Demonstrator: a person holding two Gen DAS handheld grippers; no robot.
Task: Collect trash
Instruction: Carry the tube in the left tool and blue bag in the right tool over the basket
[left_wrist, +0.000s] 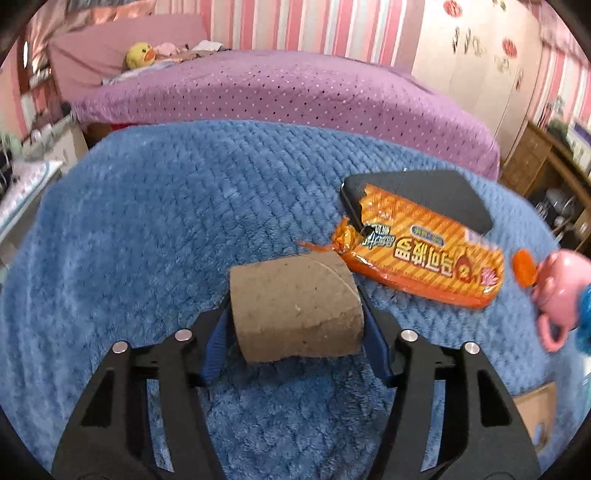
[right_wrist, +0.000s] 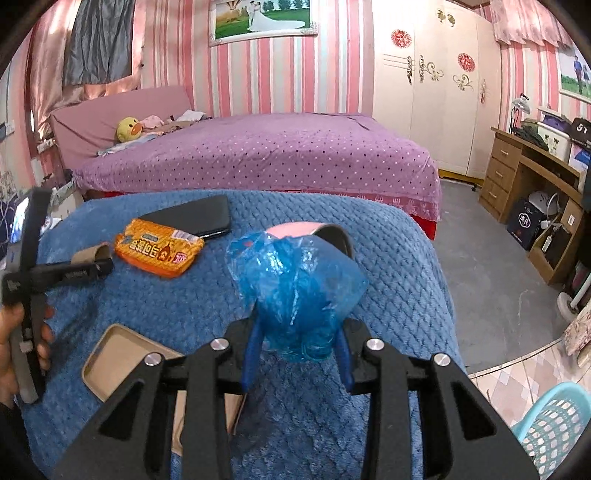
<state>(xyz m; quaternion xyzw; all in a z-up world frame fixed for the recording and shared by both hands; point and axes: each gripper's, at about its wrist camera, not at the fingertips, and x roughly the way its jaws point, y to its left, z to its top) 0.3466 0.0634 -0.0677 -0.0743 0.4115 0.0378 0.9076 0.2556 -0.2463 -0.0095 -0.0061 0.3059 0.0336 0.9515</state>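
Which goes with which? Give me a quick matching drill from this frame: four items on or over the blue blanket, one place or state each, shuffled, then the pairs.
Things:
1. cardboard tube
2. blue plastic bag
3. orange snack wrapper
4. black phone

Place or state:
A. lies flat, partly under the wrapper
B. held in the left tongs
C. lies on the blanket, overlapping the phone
D. held in the right tongs

Pairs: 1-B, 2-D, 3-C, 4-A

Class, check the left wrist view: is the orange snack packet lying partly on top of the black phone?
Yes: the orange snack packet overlaps the near edge of the black phone on the blue blanket.
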